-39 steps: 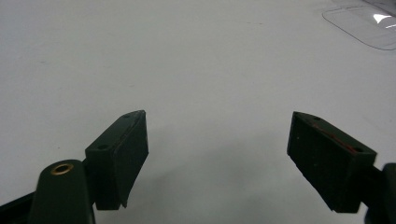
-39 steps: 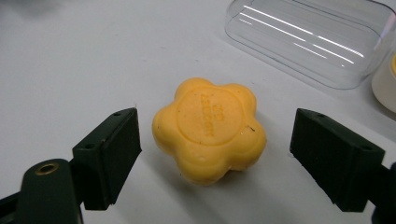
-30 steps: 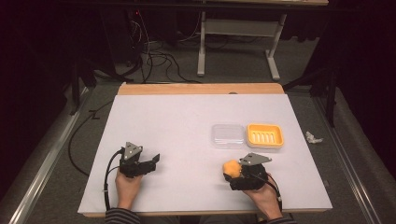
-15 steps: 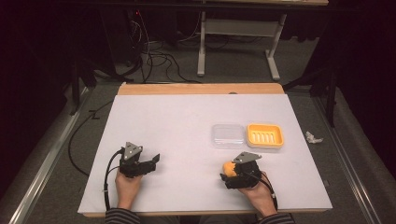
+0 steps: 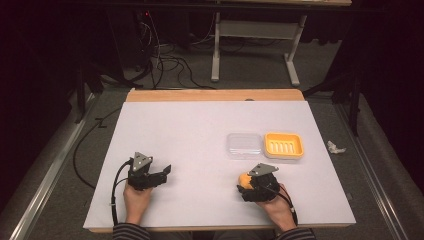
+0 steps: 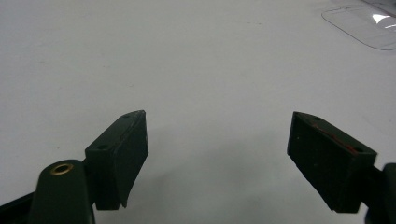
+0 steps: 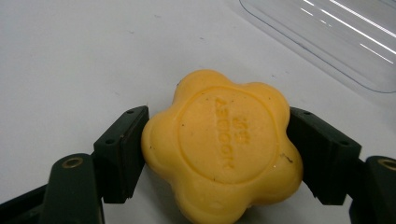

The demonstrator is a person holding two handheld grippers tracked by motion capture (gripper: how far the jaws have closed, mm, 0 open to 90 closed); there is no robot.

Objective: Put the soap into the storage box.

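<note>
Right gripper (image 7: 217, 154) is clamped on the soap (image 7: 222, 144), one black jaw pressed into each side of it. And what a shape: a glossy yellow-orange bar with six rounded lobes like a flower, a round raised disc in the middle with embossed lettering too small to read, and a few dark specks on its waxy skin. That detail comes from the right gripper view; from the high view the soap (image 5: 244, 179) is just an orange blob at the nose of the right gripper (image 5: 246, 183), on the white table (image 5: 190, 140) just in front of the clear lid (image 5: 244, 145).

The lid is a rounded transparent rectangle, flat on the table, catching bright streaks of light in the right gripper view (image 7: 336, 37). Touching the lid's right edge sits the yellow soap dish (image 5: 283, 145), a shallow rounded tray with ribbed slots along its floor.

Over to the left gripper (image 6: 217, 154): jaws spread wide apart, nothing between them but smooth matte table, with a corner of the lid (image 6: 369, 23) far ahead. In the high view the left gripper (image 5: 162, 172) sits well left of the lid, a grey three-cornered plate on top.
</note>
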